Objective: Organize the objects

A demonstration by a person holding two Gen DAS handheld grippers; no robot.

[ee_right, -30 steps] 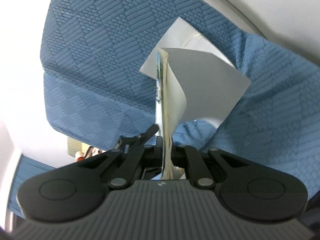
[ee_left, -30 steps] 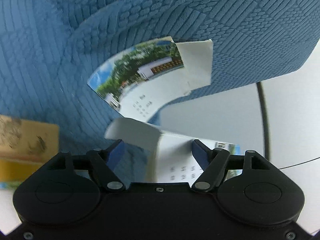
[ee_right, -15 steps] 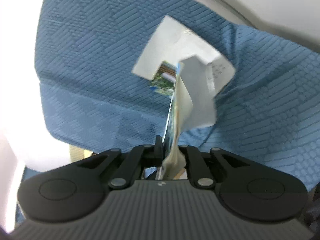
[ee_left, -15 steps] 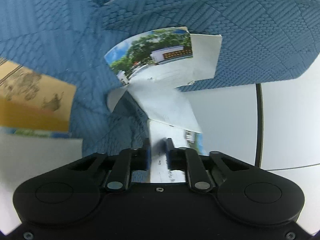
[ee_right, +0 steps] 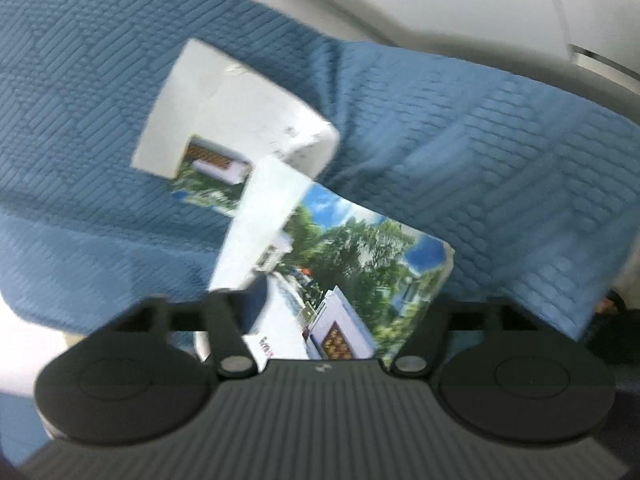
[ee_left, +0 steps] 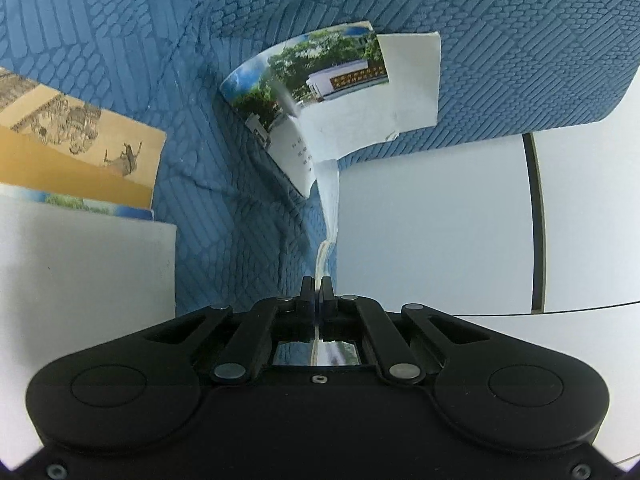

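A folded leaflet [ee_left: 320,92] printed with trees and a white building curls up over the blue textured cloth [ee_left: 500,40]. My left gripper [ee_left: 317,284] is shut on the leaflet's thin near edge, which rises edge-on from between the pads. In the blurred right wrist view the same leaflet [ee_right: 352,264] lies face-up between the spread fingers of my right gripper [ee_right: 328,312]. Its jaws are opening and the pads do not press on the paper. A white folded panel [ee_right: 240,120] of it rests farther back on the cloth [ee_right: 500,140].
At the left lies a stack: a tan booklet with ink drawings [ee_left: 80,148], a blue photo leaflet's edge [ee_left: 80,204] and a white sheet [ee_left: 80,272]. The white table [ee_left: 432,220] shows right of the cloth, crossed by a dark seam [ee_left: 538,220].
My left gripper has closed on the leaflet's edge. My right gripper, earlier shut on the leaflet, has spread its fingers and dipped; the leaflet now faces its camera flat.
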